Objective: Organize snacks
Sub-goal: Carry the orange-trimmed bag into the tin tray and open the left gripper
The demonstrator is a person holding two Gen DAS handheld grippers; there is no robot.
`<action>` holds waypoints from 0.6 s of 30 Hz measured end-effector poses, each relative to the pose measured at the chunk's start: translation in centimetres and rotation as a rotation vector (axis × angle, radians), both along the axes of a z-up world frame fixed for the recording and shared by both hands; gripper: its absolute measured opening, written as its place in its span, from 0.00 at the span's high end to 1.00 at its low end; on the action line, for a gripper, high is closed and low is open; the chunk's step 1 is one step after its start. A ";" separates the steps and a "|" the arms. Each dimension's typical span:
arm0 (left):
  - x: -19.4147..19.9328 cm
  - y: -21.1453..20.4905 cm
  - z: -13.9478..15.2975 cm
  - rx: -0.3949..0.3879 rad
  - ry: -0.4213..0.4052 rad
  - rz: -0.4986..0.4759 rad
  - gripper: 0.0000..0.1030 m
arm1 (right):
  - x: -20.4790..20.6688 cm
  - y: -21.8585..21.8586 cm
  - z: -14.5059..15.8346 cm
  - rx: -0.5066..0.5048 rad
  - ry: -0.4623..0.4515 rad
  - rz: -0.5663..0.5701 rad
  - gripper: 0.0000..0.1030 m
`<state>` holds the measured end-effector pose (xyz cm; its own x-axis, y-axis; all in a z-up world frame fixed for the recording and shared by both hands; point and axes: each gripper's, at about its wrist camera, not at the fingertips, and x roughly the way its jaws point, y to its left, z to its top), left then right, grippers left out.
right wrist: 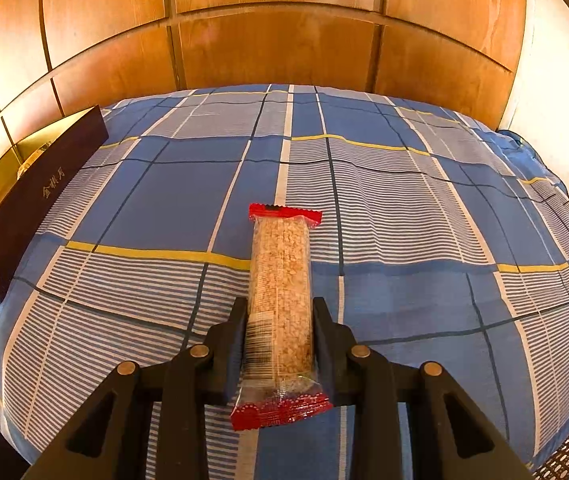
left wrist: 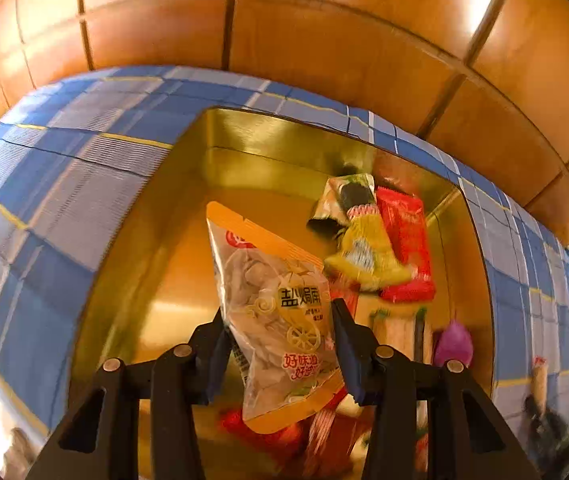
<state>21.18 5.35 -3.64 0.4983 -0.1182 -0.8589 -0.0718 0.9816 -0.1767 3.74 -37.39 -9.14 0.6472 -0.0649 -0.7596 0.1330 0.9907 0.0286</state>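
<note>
My left gripper (left wrist: 280, 312) is shut on an orange-edged clear snack pouch (left wrist: 268, 300) with Chinese print, held over the open gold-lined box (left wrist: 244, 132). Inside the box, at its right, lie a red packet (left wrist: 404, 228), a yellow packet (left wrist: 368, 248), a green-and-dark packet (left wrist: 344, 196) and a purple item (left wrist: 454, 342); more red wrappers show below the pouch. My right gripper (right wrist: 280, 312) is shut on a long clear cereal bar (right wrist: 280, 292) with red ends, which rests lengthwise on the blue plaid cloth (right wrist: 404, 200).
The box's dark outer wall (right wrist: 32, 208) with gold lettering stands at the far left of the right wrist view. Wooden wall panels (right wrist: 276, 48) rise behind the cloth-covered surface. One small snack (left wrist: 540, 380) lies on the cloth right of the box.
</note>
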 end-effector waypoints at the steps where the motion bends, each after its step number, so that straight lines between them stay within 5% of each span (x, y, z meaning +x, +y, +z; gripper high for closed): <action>1: 0.6 0.0 -0.2 -0.002 0.008 0.008 0.54 | 0.0 0.0 0.0 0.001 0.000 0.002 0.70; 5: 3.3 0.0 -2.3 -0.076 0.082 0.032 0.52 | 0.1 -0.1 0.0 0.005 0.001 0.006 0.70; 9: 3.0 0.4 -2.5 -0.108 0.076 0.057 0.36 | 0.2 -0.2 0.0 0.007 0.001 0.008 0.70; 18: -2.7 1.6 0.1 0.071 -0.054 0.095 0.34 | 0.4 0.0 0.0 -0.005 0.011 0.005 0.70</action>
